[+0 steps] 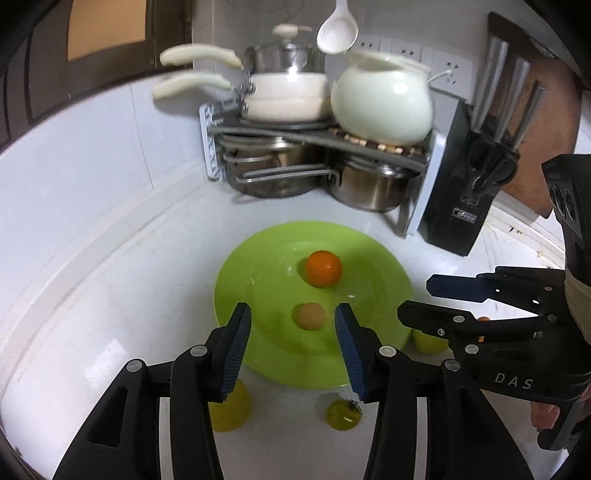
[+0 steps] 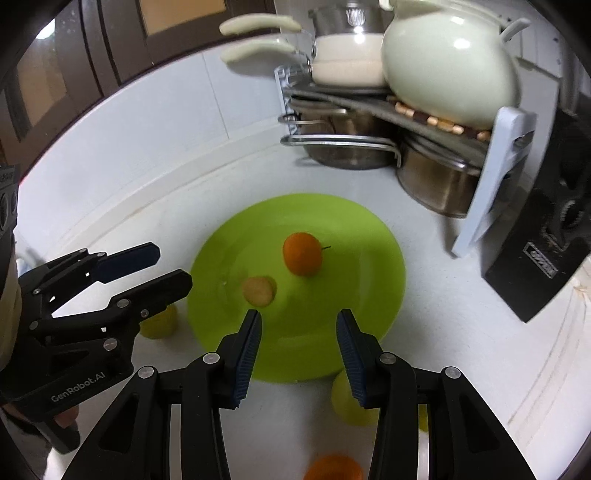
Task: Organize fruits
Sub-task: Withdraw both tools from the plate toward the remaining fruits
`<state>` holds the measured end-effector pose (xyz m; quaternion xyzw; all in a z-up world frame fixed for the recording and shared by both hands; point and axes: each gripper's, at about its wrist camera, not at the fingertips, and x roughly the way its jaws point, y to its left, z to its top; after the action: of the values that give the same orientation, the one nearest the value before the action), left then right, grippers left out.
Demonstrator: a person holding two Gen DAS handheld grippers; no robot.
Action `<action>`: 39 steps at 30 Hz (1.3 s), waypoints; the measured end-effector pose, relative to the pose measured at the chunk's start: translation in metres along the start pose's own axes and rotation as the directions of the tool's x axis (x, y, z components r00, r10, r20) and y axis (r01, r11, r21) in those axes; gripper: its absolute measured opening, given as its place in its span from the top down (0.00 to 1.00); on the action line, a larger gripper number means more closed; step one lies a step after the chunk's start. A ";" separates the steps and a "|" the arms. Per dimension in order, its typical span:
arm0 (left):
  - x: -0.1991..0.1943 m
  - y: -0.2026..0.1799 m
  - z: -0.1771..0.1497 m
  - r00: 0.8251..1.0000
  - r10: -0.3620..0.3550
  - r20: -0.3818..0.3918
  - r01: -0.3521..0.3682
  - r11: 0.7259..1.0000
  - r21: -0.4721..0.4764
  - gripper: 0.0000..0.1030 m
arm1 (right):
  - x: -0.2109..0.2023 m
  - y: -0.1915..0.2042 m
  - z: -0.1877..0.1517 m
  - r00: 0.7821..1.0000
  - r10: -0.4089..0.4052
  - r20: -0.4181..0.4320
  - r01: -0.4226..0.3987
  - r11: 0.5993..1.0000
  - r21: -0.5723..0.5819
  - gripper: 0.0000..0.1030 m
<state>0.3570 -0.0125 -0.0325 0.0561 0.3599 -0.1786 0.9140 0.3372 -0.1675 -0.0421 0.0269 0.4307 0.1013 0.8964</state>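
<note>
A green plate (image 1: 376, 258) (image 2: 362, 258) lies on the white counter. On it sit an orange fruit (image 1: 324, 268) (image 2: 302, 253) and a small tan fruit (image 1: 309, 316) (image 2: 259, 291). My left gripper (image 1: 293, 325) (image 2: 173, 267) is open and empty above the plate's near edge, the tan fruit showing between its fingers. My right gripper (image 2: 299, 332) (image 1: 413, 299) is open and empty over the plate's near right part. Yellow-green fruits lie on the counter around the plate: (image 1: 231, 410), (image 1: 344, 414), (image 1: 428, 341), (image 2: 347, 402), (image 2: 160, 321). Another orange fruit (image 2: 332, 468) lies close under the right gripper.
A metal rack (image 1: 314, 140) (image 2: 388, 107) with steel pots, cream pans and a white kettle (image 1: 382, 107) stands at the back. A black knife block (image 1: 465, 184) (image 2: 535, 251) stands at the right. A white ladle (image 1: 338, 31) hangs above. The backsplash wall curves along the left.
</note>
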 end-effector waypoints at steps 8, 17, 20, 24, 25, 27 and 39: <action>-0.050 -0.023 -0.006 0.994 0.006 0.106 -0.010 0.999 0.038 0.38 | -0.051 0.004 -0.021 0.996 -0.017 0.085 0.015 1.000 0.017 0.50; -0.091 -0.057 -0.018 0.986 -0.022 0.167 0.010 0.997 0.072 0.27 | -0.112 -0.005 -0.048 0.979 -0.090 0.183 0.082 0.995 0.054 0.39; -0.101 -0.071 -0.021 0.982 -0.044 0.184 0.027 0.995 0.097 0.26 | -0.132 -0.011 -0.057 0.967 -0.133 0.216 0.121 0.990 0.067 0.36; -0.112 -0.092 -0.026 0.972 -0.083 0.220 0.055 0.990 0.130 0.24 | -0.155 -0.021 -0.072 0.951 -0.192 0.243 0.179 0.981 0.076 0.35; -0.114 -0.097 -0.028 0.970 -0.089 0.228 0.057 0.988 0.142 0.24 | -0.161 -0.024 -0.076 0.946 -0.207 0.248 0.193 0.978 0.078 0.35; -0.116 -0.108 -0.031 0.965 -0.105 0.239 0.066 0.984 0.163 0.24 | -0.170 -0.029 -0.083 0.940 -0.229 0.253 0.215 0.973 0.083 0.35; -0.101 -0.169 -0.050 0.946 -0.244 0.211 0.180 0.942 0.284 0.24 | -0.196 -0.060 -0.126 0.924 -0.317 0.216 0.308 0.948 0.076 0.35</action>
<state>0.1949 -0.1294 0.0034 0.1141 0.2225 -0.3280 0.9110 0.1298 -0.2708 0.0207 -0.0125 0.3270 -0.0552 0.9433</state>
